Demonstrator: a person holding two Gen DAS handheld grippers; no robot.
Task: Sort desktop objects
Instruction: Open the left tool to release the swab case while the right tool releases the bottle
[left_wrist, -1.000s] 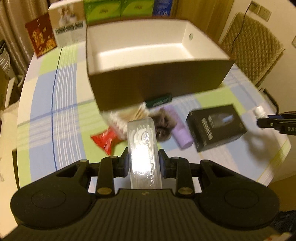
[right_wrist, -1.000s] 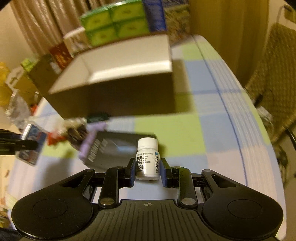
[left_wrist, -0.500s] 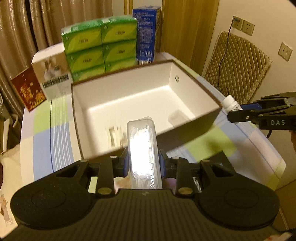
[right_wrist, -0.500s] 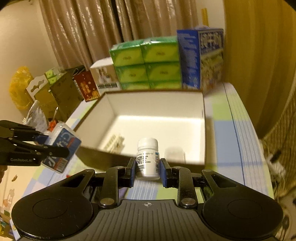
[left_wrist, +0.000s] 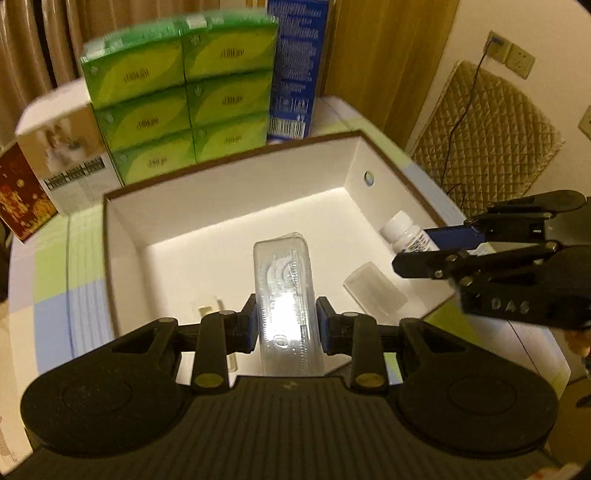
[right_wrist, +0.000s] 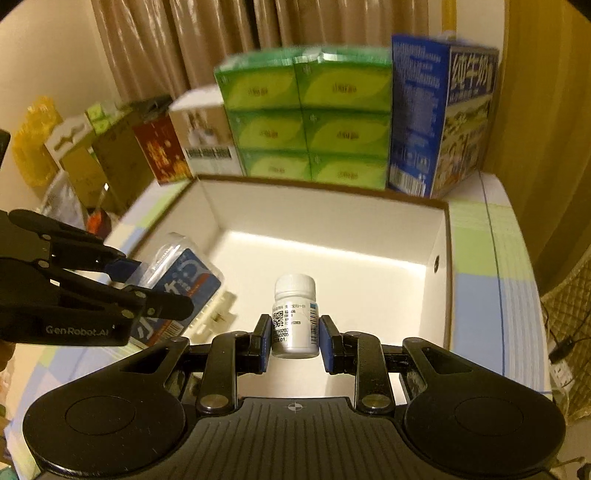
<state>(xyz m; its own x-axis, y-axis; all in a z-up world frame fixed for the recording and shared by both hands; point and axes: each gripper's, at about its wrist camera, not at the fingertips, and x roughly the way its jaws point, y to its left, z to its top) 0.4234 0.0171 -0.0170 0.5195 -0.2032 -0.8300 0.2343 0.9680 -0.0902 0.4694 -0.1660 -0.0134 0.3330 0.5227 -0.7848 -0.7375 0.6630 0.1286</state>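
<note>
Clear plastic case (left_wrist: 284, 291), clamped in left gripper (left_wrist: 286, 325); white pill bottle (right_wrist: 294, 315), clamped in right gripper (right_wrist: 293, 341). Both above open white box (left_wrist: 122, 236). Risk: simultaneous release; items may collide or strike the contents.

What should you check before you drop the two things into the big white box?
1. Left gripper grips the clear plastic case firmly: ok, pads press on both sides.
2. Right gripper grips the white pill bottle firmly: ok, held upright.
3. Both items are over the open box, not its rim: ok.
4. Landing spots are free: cannot tell fully; a clear plastic cup lies on its side and a small pale item lies inside.
5. The two grippers are apart: ok, a gap shows between them.
6. The drop is low enough: cannot tell.
</note>
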